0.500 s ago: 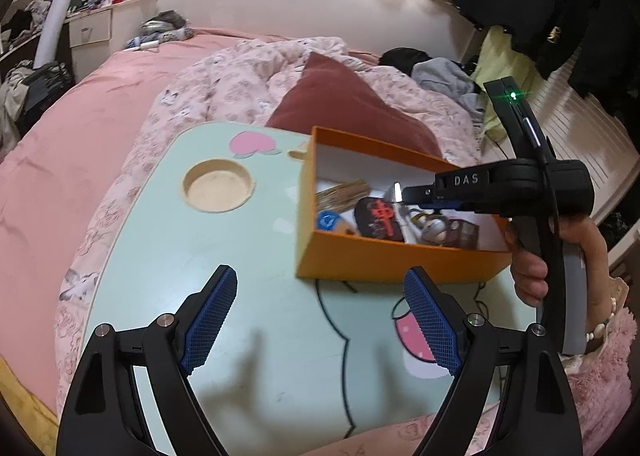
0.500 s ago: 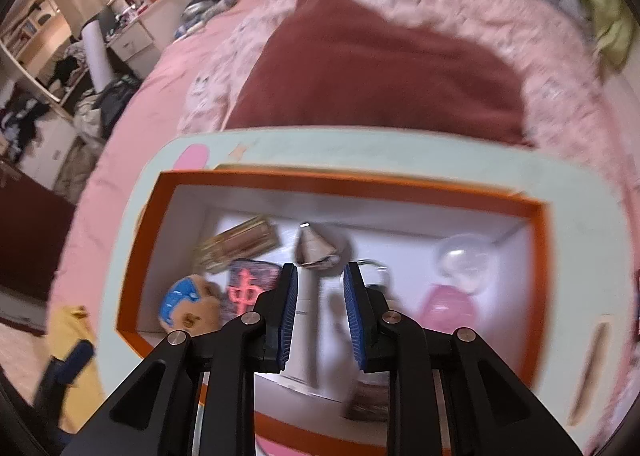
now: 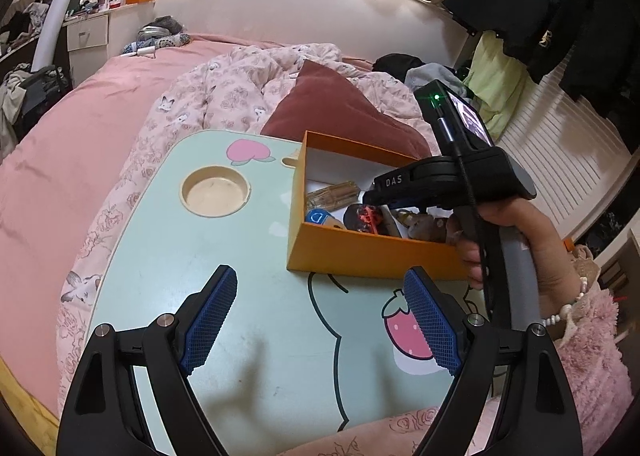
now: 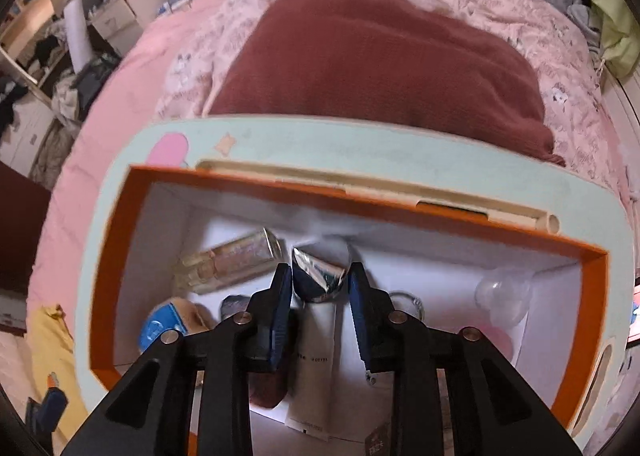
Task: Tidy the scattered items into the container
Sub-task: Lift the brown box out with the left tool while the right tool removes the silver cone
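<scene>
An orange box [image 3: 360, 256] [image 4: 280, 183] with white inner walls stands on the mint-green lap table [image 3: 240, 256]. Inside lie a glass perfume bottle [image 4: 228, 260] [image 3: 332, 191], a blue-capped item [image 4: 160, 326], a clear and pink ball [image 4: 504, 292] and a white tube [image 4: 316, 356] [image 3: 392, 221]. My right gripper [image 4: 319, 276] [image 3: 370, 195] points down into the box, its jaws a little apart. The tube's silver crimped end [image 4: 320, 276] shows between the pads, and the tube rests on the box floor. My left gripper [image 3: 320, 316] hangs wide open over bare table in front of the box, holding nothing.
The table sits on a pink bed with a flowered quilt [image 3: 240, 83] and a maroon pillow [image 3: 332, 107] [image 4: 380, 55] just behind the box. A round cup recess [image 3: 214, 191] lies left of the box. A person's hand [image 3: 520, 223] holds the right gripper.
The right gripper's jaws have parted slightly and drawn back along the tube, so the silver end now sits between the pads. The tube lies lower in the box. The left gripper has kept still.
</scene>
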`<state>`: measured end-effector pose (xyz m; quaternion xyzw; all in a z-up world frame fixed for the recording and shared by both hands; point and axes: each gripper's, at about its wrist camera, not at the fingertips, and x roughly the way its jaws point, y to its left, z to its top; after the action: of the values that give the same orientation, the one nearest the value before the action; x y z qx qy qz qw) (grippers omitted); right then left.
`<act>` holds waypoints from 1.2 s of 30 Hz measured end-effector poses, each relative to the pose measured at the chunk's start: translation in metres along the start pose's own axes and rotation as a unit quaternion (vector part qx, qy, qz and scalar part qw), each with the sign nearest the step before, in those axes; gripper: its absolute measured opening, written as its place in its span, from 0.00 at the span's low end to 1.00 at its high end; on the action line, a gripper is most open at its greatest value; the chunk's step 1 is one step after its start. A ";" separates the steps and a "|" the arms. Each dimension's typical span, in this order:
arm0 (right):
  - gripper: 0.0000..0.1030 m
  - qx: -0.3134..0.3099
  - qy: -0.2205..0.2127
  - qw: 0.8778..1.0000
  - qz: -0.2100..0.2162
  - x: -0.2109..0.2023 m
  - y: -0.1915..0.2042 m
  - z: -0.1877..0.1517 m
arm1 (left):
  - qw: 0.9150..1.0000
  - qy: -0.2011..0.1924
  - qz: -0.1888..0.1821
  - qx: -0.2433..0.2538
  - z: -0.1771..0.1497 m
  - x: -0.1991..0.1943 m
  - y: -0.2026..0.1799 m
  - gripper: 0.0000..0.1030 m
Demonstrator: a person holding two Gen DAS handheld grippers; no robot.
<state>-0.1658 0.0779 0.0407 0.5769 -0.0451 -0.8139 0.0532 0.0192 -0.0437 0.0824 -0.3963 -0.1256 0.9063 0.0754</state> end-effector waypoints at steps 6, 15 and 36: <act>0.24 0.007 -0.020 1.000 -0.008 -0.005 -0.004 -0.002 | 1.000 0.004 -0.001 0.000 -0.002 0.002 0.000 0.83; 0.24 -0.003 -0.128 0.991 0.043 -0.108 -0.015 -0.044 | 0.999 0.007 0.002 0.034 0.016 0.001 -0.011 0.83; 0.24 0.004 -0.078 0.991 0.105 -0.074 -0.049 -0.182 | 0.973 0.189 -0.088 0.095 0.068 0.133 -0.125 0.50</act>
<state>0.0284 0.1344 0.0430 0.5042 -0.1128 -0.8460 0.1318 -0.1155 0.0961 0.0700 -0.5389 -0.0572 0.8126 0.2143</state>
